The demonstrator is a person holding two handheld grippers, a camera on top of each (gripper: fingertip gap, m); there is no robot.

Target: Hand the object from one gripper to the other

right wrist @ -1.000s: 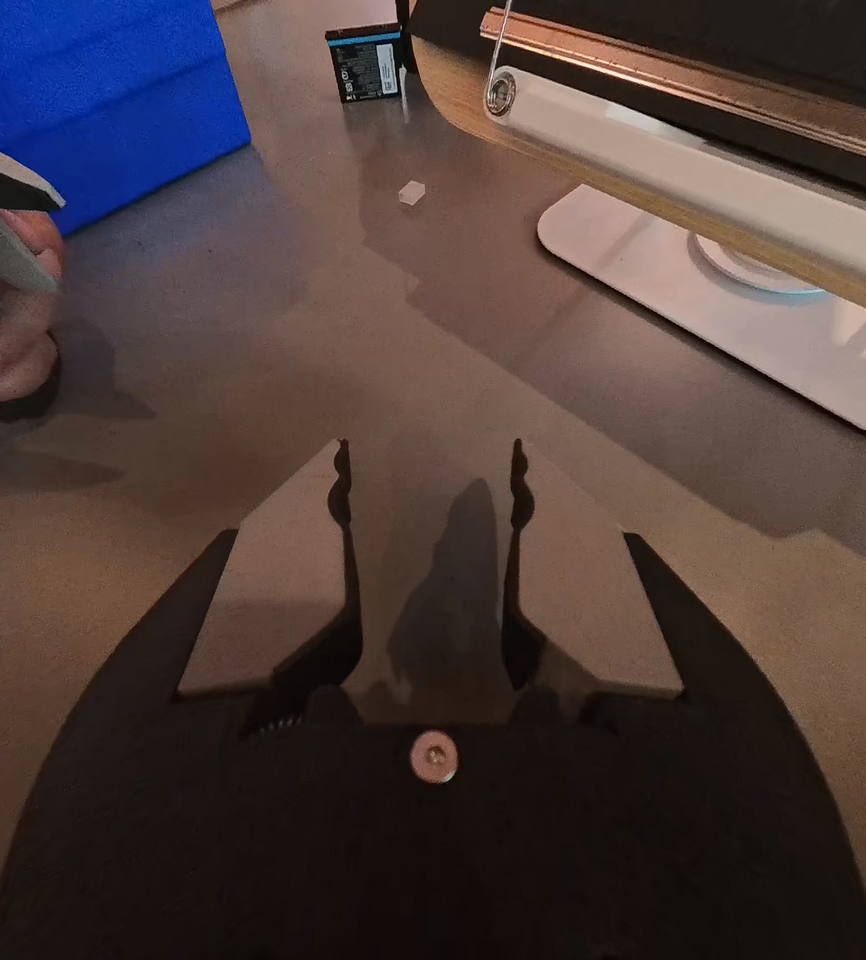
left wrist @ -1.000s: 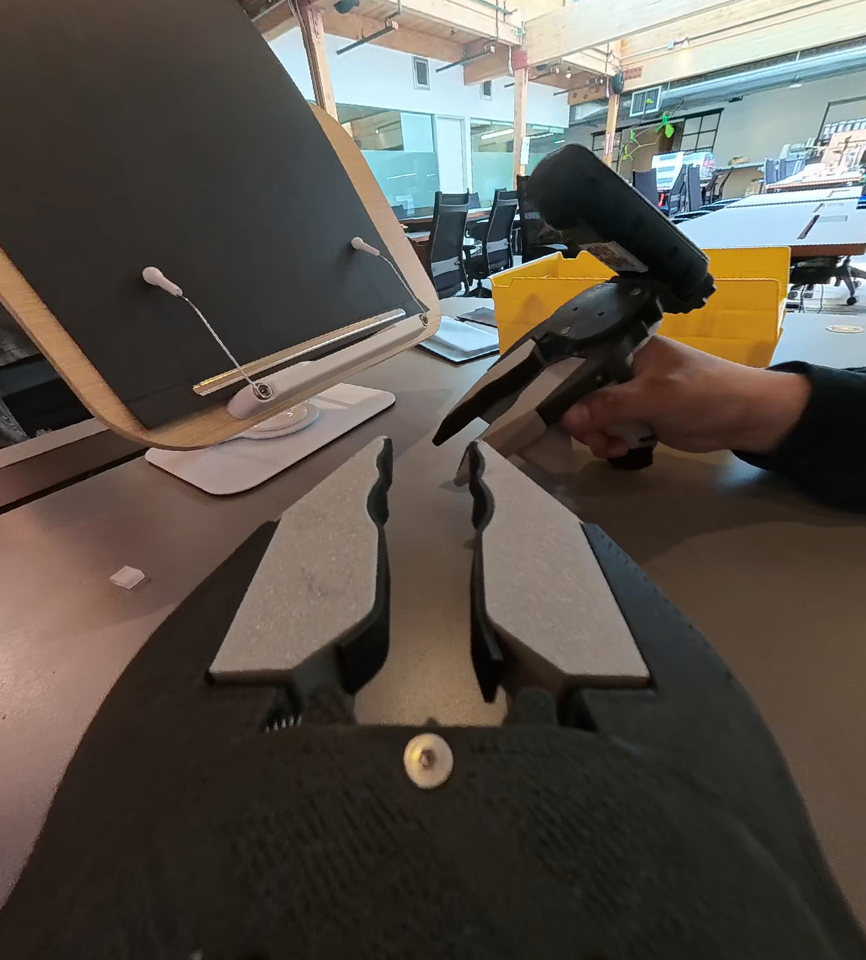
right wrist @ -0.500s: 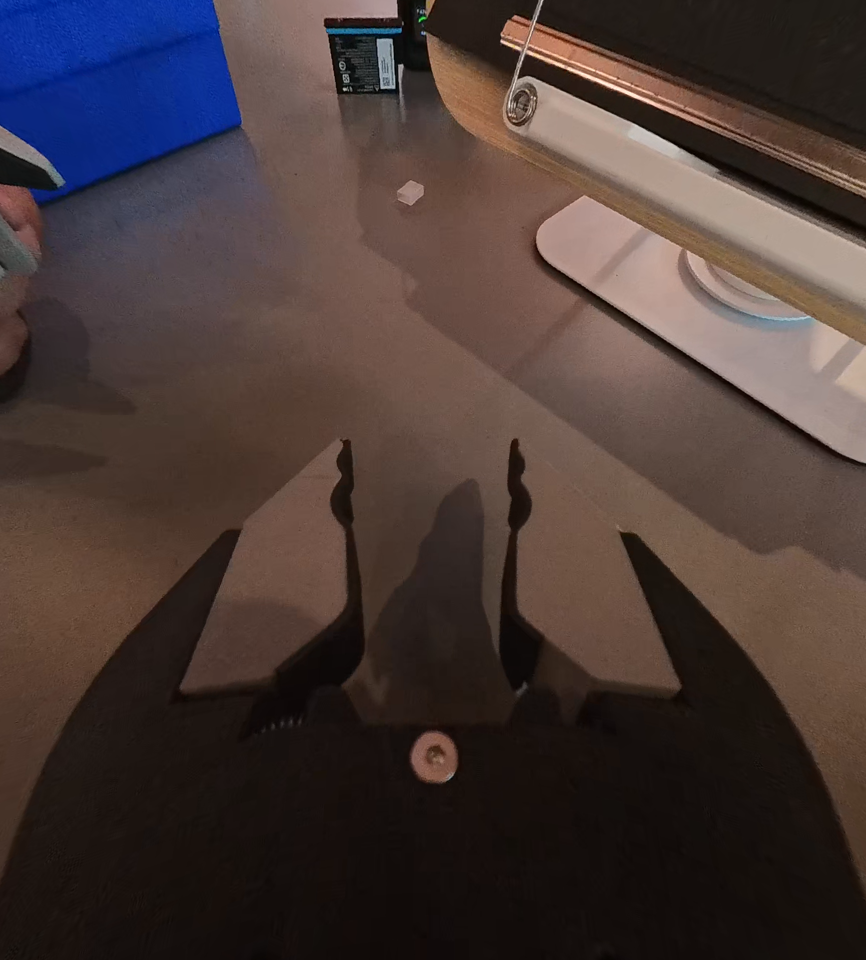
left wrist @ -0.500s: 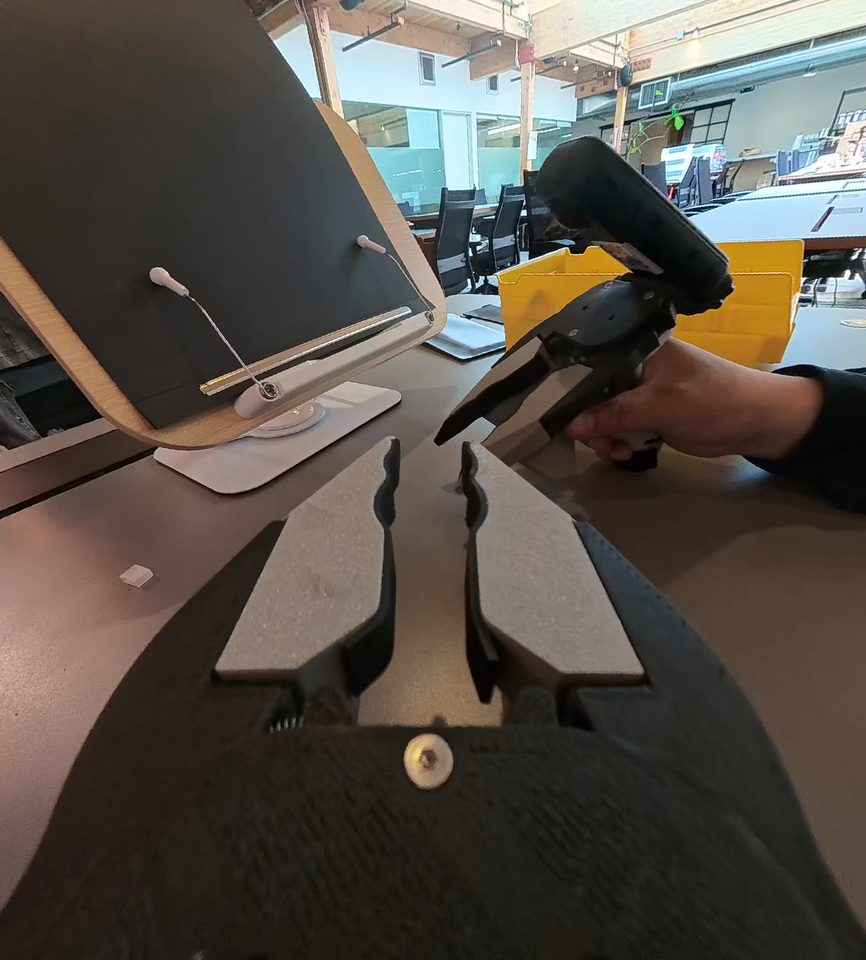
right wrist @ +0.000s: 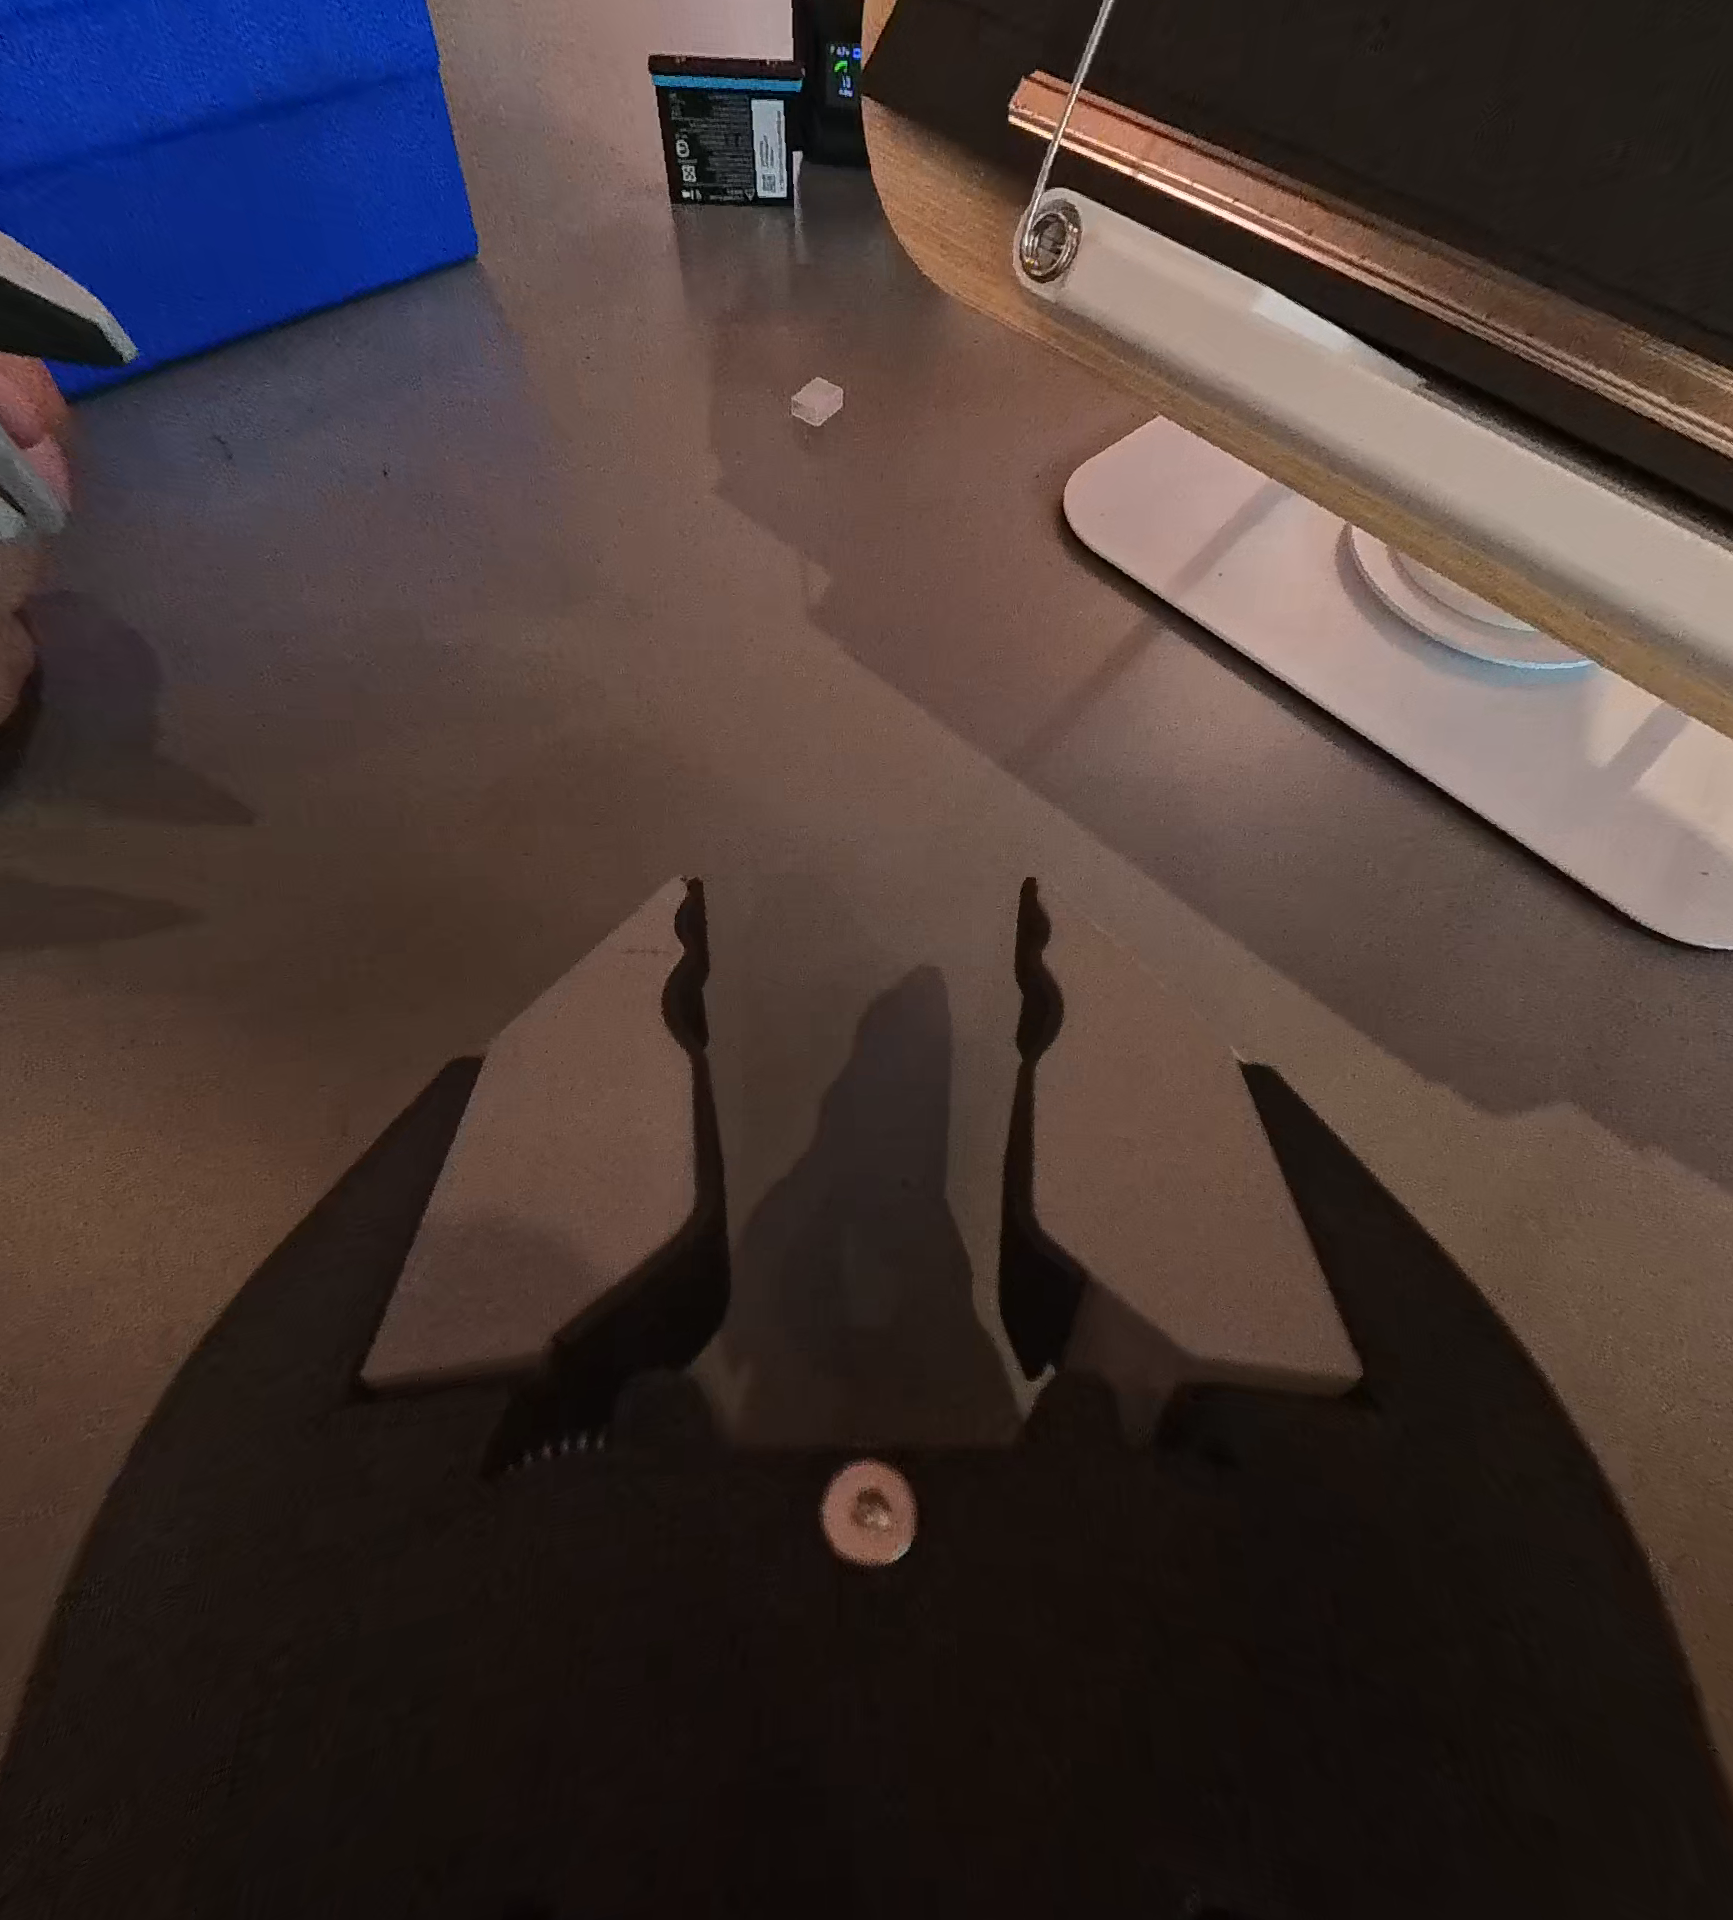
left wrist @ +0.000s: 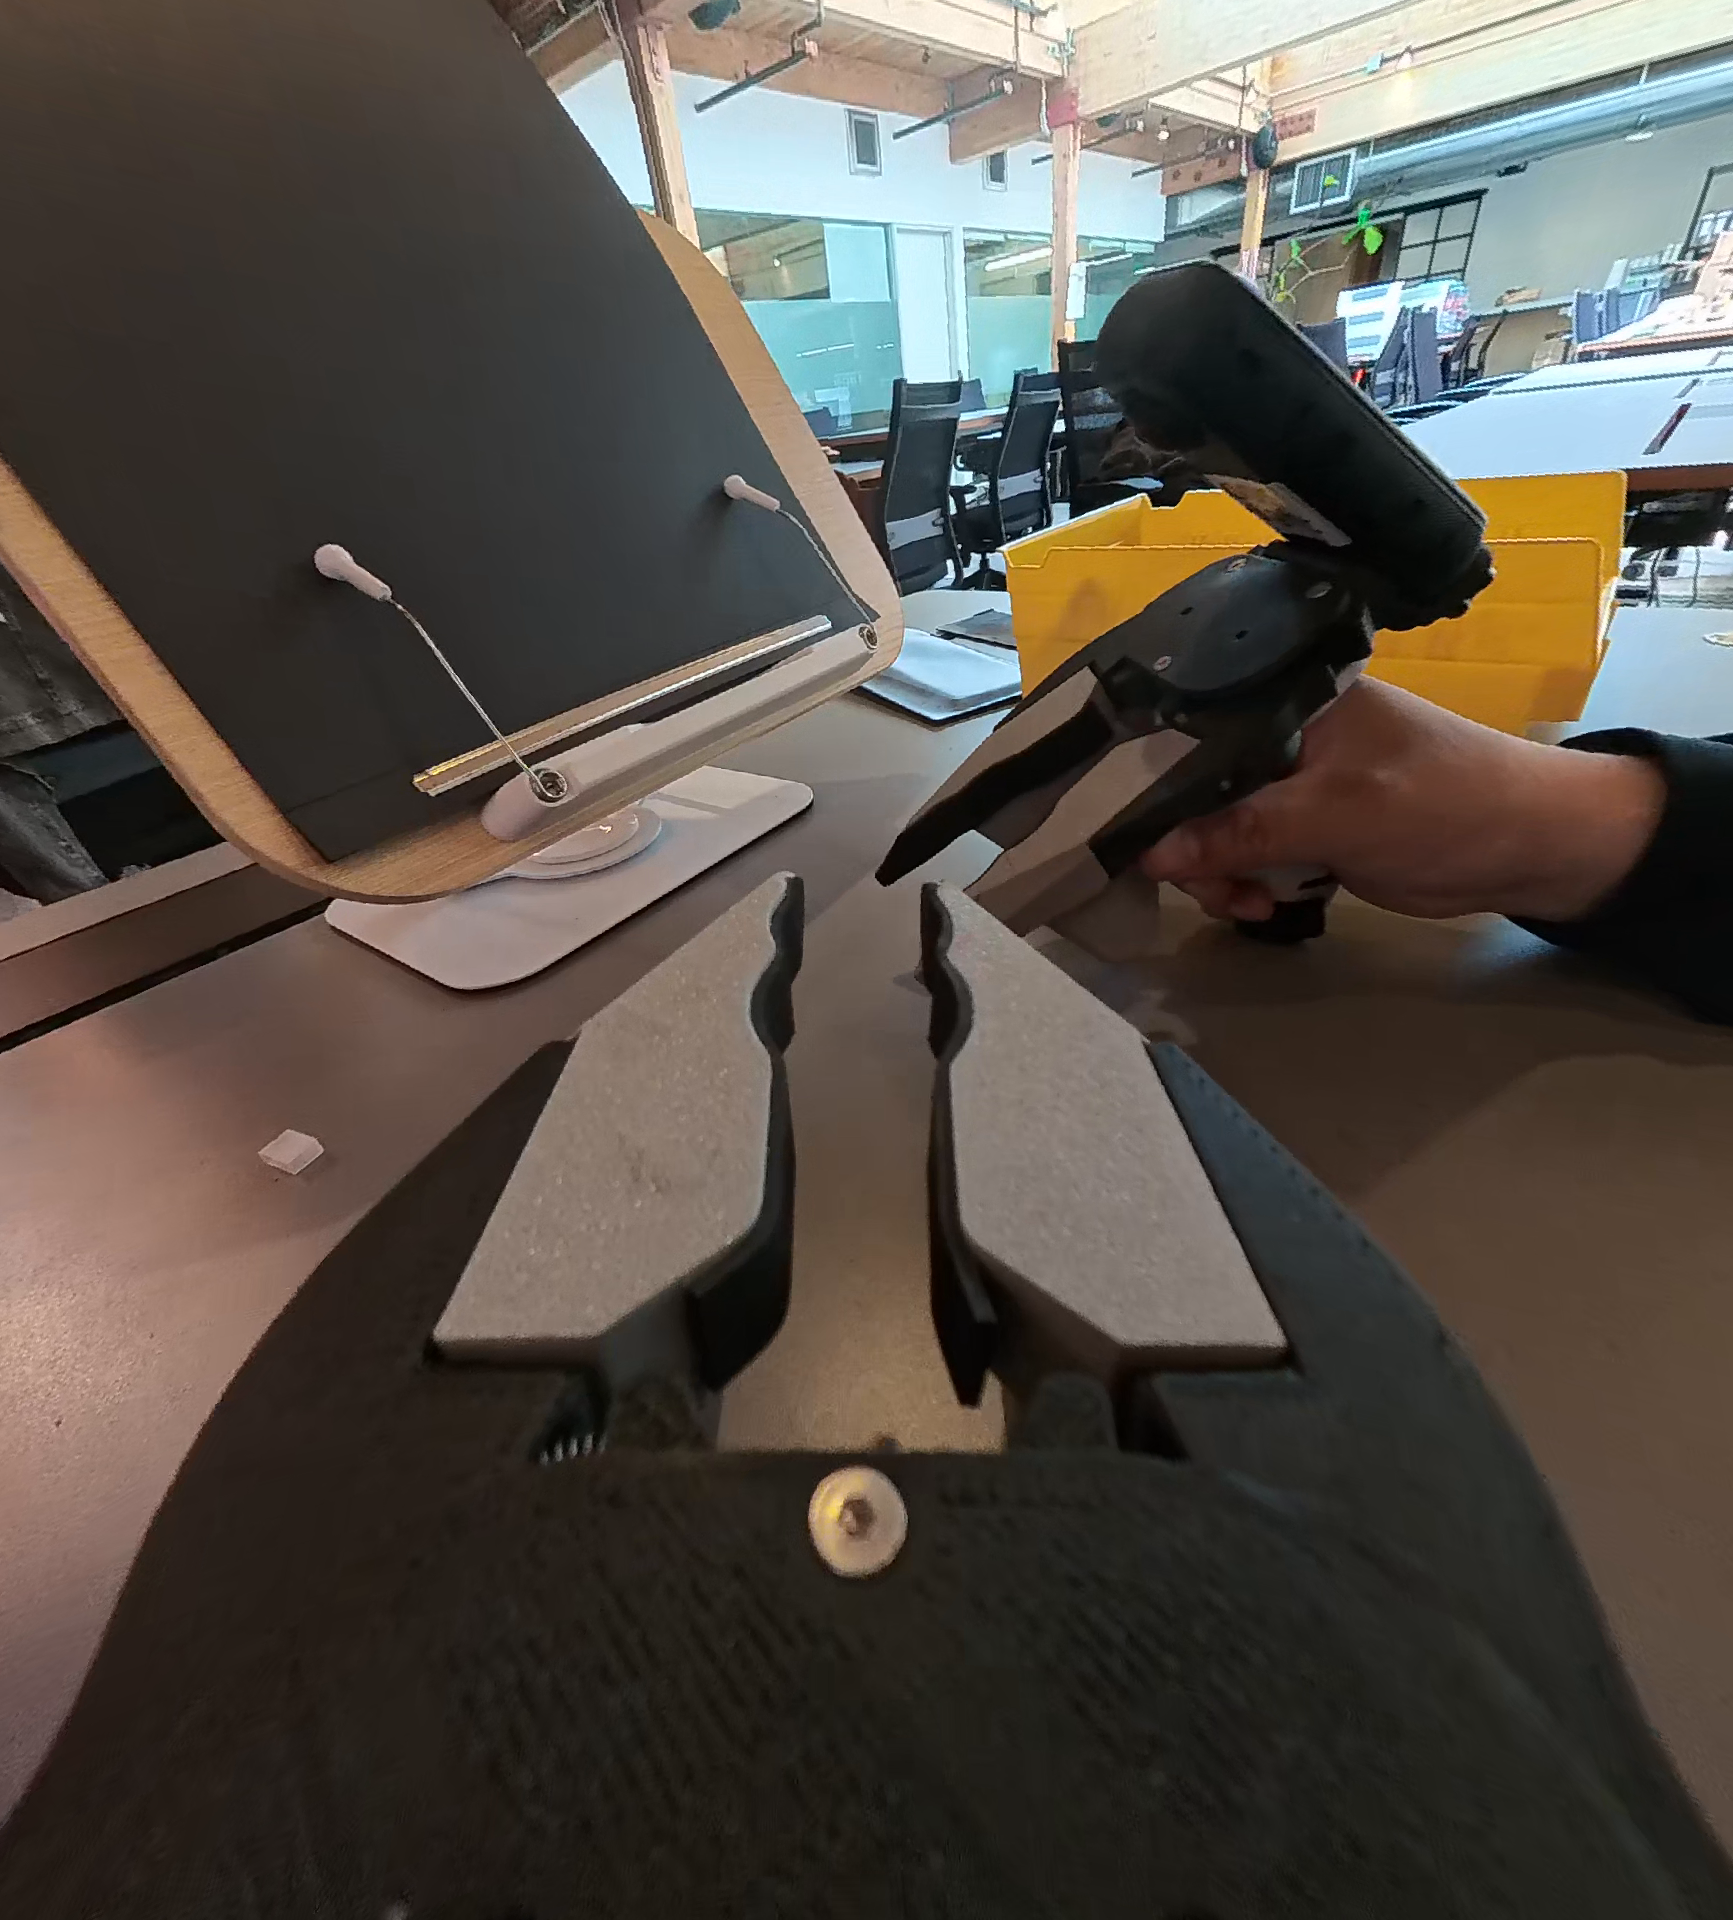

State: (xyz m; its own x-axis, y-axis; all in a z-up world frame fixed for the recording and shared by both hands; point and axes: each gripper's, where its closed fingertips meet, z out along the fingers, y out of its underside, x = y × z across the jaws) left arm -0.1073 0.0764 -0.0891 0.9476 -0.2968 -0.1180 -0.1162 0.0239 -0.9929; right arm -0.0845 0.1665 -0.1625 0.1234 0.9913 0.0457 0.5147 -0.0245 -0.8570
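A small translucent white block (left wrist: 290, 1151) lies on the grey table (left wrist: 1464, 1195), left of both grippers; it also shows in the right wrist view (right wrist: 817, 400), ahead of the fingers. My left gripper (left wrist: 860, 899) is low over the table, its jaws a narrow gap apart and empty. My right gripper (right wrist: 858, 894) is open and empty, pointing down at bare table. In the left wrist view the right gripper (left wrist: 945, 883) is held by a hand (left wrist: 1413, 810), and its tips nearly meet my left fingertips. The left gripper's fingers (right wrist: 31, 332) show at the right wrist view's left edge.
A tilted book stand (left wrist: 426, 416) with a black board, wire page holders and a white base (right wrist: 1464, 727) stands at the far left. A yellow bin (left wrist: 1527, 582) is behind the right hand. A blue bin (right wrist: 166, 156) and a black battery (right wrist: 732, 130) are beyond the block. The small translucent white block (left wrist: 290, 1151) is about 20 cm from both grippers' fingertips. It turns up in the right wrist view (right wrist: 811, 396) as well.
My left jaws have narrowed a little. Both grippers have shifted only slightly. Neither holds anything.
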